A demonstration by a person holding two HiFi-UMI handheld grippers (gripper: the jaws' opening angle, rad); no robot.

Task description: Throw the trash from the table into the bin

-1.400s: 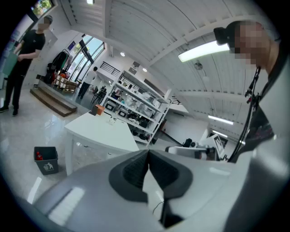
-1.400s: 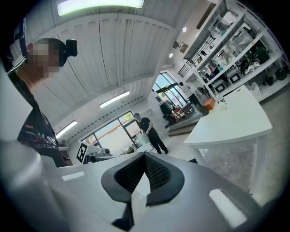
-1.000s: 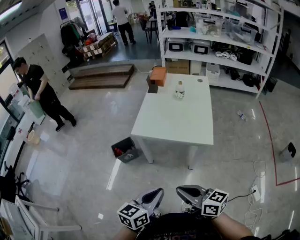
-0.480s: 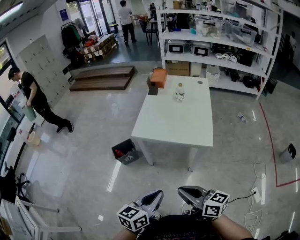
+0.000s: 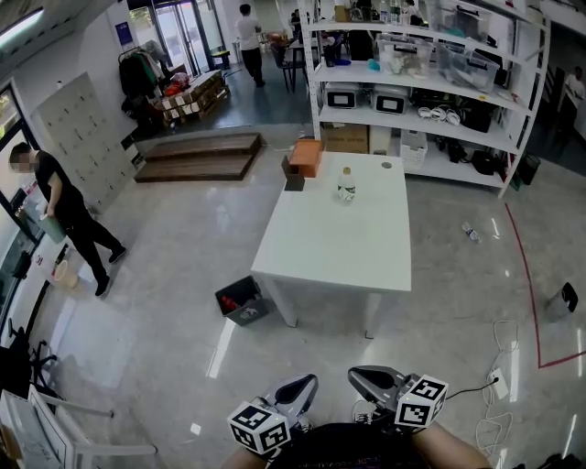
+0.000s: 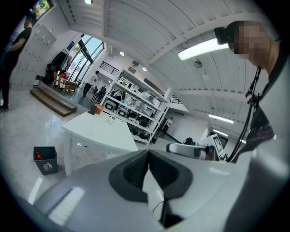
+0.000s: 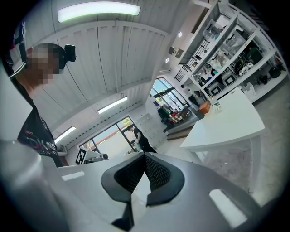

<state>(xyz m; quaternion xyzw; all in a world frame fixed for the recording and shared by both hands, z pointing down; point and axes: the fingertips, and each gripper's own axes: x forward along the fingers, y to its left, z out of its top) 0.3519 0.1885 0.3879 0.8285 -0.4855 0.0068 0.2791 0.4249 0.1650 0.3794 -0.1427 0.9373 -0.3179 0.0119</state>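
On the white table (image 5: 330, 247) ahead, the bottle (image 5: 346, 185) stands near the far edge, not yet picked up, bin (image 5: 242, 301) on the floor beside the near-left leg, left gripper (image 5: 306, 381) and right gripper (image 5: 360, 376) both closed, empty, well short of the table.

On my feed I look down on a pale, glossy stone floor (image 5: 156, 275) with a red line (image 5: 524, 266) marked along its right side and a white tabletop (image 5: 334, 247) on white legs standing in the middle. Behind it a white shelving rack (image 5: 430, 110) loaded with boxes and gear runs along the far side, low wooden steps (image 5: 197, 154) lie to its left, and grey lockers (image 5: 78, 119) line the left wall near glass doors (image 5: 174, 32). Overhead, long tube lights (image 7: 97, 11) glow on a ribbed white ceiling (image 7: 118, 54).
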